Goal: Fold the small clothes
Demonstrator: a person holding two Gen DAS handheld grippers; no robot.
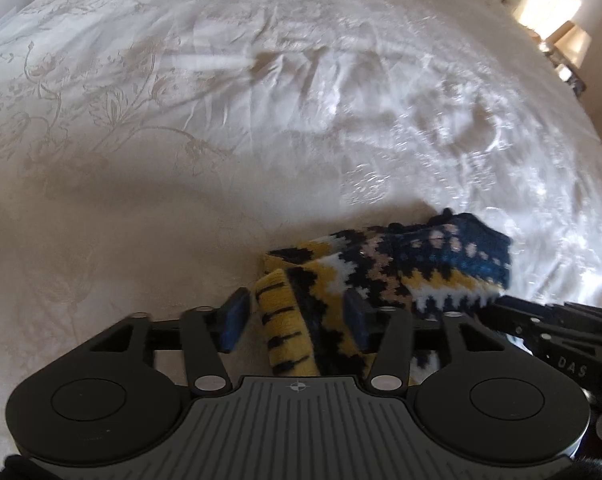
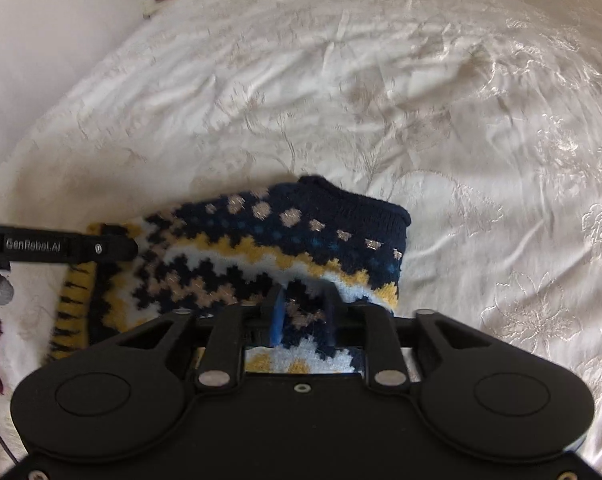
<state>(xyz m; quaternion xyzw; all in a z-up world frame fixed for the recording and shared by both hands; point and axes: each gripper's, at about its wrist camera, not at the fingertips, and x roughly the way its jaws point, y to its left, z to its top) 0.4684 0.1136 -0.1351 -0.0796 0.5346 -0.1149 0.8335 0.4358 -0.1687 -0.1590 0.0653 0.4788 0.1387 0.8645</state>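
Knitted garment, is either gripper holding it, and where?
Left gripper: jaws open around the garment at its yellow striped edge, no hold. Right gripper: hem between jaws, grip unclear.

Left gripper (image 1: 297, 316) and right gripper (image 2: 303, 312), both angled down, jaws parted.

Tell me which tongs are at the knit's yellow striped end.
The left tongs, astride that ribbed cuff; the right tongs sit over the zigzag part.

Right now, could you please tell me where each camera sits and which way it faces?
Left wrist: on the left gripper, looking steeply down at the navy, yellow and white patterned knitted garment on the cream floral bedspread.
Right wrist: on the right gripper, facing down at the garment's other end.
Shared: garment, bedspread.
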